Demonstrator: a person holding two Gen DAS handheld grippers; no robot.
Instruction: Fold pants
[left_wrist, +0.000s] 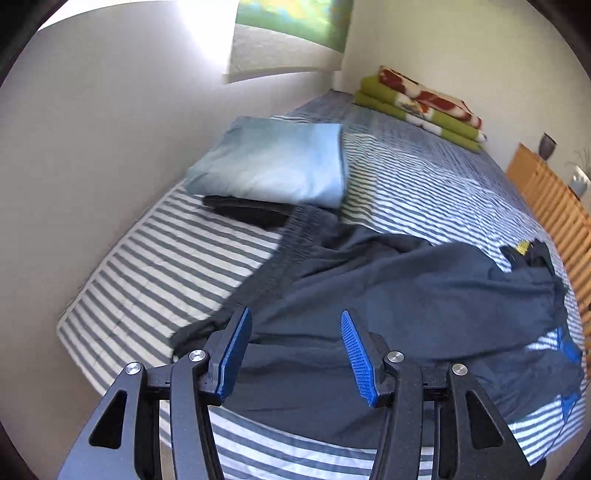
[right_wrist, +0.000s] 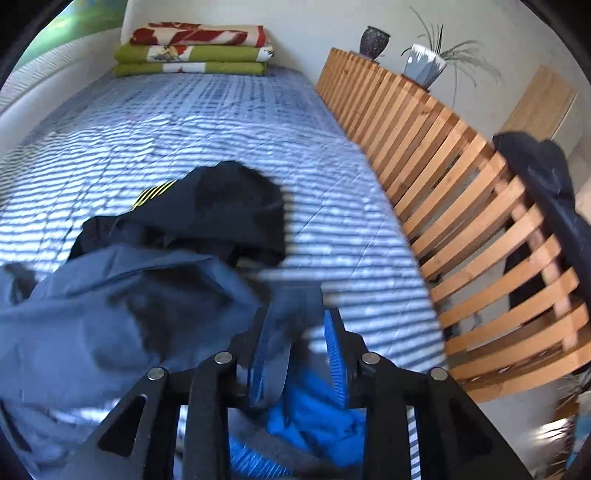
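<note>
Looking through the left wrist view first: left gripper (left_wrist: 295, 347) hovers with its fingers (left_wrist: 236, 354) spread and nothing between them, directly above the near edge of the pants (left_wrist: 388, 295). The pants lie crumpled on the striped bed (left_wrist: 155, 258), just in front of the light blue folded cloth (left_wrist: 273, 162). The elastic waistband (left_wrist: 291, 240) sits at the end nearest that cloth; the long axis runs from there away to the right, toward the wooden slat rail (left_wrist: 554, 206), legs bunched at that end.

Right wrist view: right gripper (right_wrist: 295, 354) is partly spread, and a fold of the pants (right_wrist: 110, 302) sits between the fingers (right_wrist: 336, 362). It drapes against the left finger, but the right pad looks clear of it, so I read this as released rather than pinched. Blur here; not certain.

Risks, as I judge them:
- Cloth snagged on the right finger drags along and wrecks any lay-flat.
- The legs are wadded near the rail, over a darker garment (right_wrist: 229, 199); grabbing there could pick up both.
- Folding before flattening locks in creases.
</note>
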